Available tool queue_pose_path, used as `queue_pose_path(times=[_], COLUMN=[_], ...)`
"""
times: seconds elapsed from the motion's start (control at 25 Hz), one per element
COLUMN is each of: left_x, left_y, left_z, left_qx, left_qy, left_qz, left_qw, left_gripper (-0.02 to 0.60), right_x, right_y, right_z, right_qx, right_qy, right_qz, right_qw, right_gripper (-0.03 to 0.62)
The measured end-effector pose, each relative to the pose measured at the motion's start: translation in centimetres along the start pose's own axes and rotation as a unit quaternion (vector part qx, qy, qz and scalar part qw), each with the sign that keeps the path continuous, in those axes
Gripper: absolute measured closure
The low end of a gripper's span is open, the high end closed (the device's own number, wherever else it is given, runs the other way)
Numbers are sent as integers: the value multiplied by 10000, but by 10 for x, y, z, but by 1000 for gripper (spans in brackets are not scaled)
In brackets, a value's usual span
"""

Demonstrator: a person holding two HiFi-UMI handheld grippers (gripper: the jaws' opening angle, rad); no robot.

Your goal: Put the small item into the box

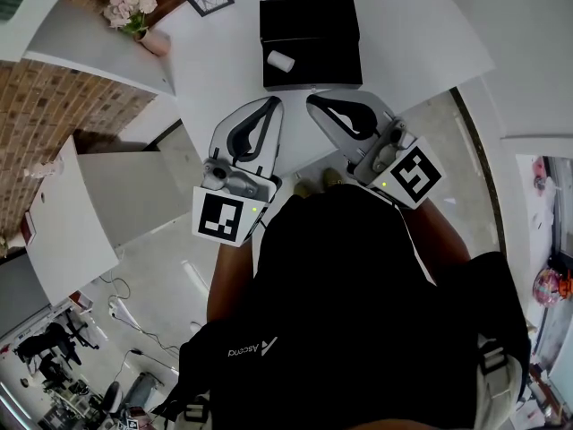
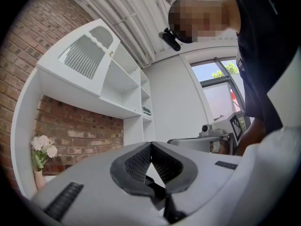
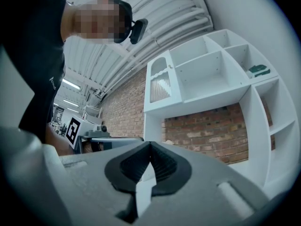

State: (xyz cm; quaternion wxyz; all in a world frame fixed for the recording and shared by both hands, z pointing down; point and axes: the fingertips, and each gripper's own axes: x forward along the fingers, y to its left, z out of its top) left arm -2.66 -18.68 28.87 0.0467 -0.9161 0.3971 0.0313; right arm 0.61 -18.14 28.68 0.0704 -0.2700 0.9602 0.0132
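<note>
white counter (image 1: 215,70), brick behind. small item (image 1: 281,60) seen lying within box (image 1: 313,21), apparently inside. left tongs (image 1: 272,103), right tongs (image 1: 314,99) pressed fully together, empty, just short of box. judged: placement done; tongs best drawn back without box being nudged.

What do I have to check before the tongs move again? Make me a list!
1. Left tongs empty: ok, the jaws are together with nothing between them.
2. Right tongs empty: ok, they are shut on nothing too.
3. Tongs open, ready to grab: not ok, both are shut.
4. Small white cylinder found: ok, it lies within the outline of the black rectangular box.
5. Cylinder truly down inside the box: cannot tell from above.
6. Vase of pink flowers out of the way: ok, it stands far off to the box's left on the white table.
</note>
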Motion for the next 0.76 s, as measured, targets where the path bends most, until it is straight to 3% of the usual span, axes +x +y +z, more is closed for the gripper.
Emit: queue_pose_path(times=[0.36,0.48,0.76], left_x=[3,5,8], left_y=[0,-2,-2], left_z=[5,13,12], left_qx=[-17,-26,-33], left_qy=[-94,-370,-256], left_qz=[49,37,33], left_qw=[9999,9993,9997], left_gripper=[583,583,583], right_x=[-1,-2,-3], right_y=[0,1,-2], right_z=[1,2,2], right_qx=[-2,-12,-2], right_qy=[-26,-33,-4], right_qz=[59,64,49], right_qw=[10000,10000,10000], right_gripper=[592,593,593])
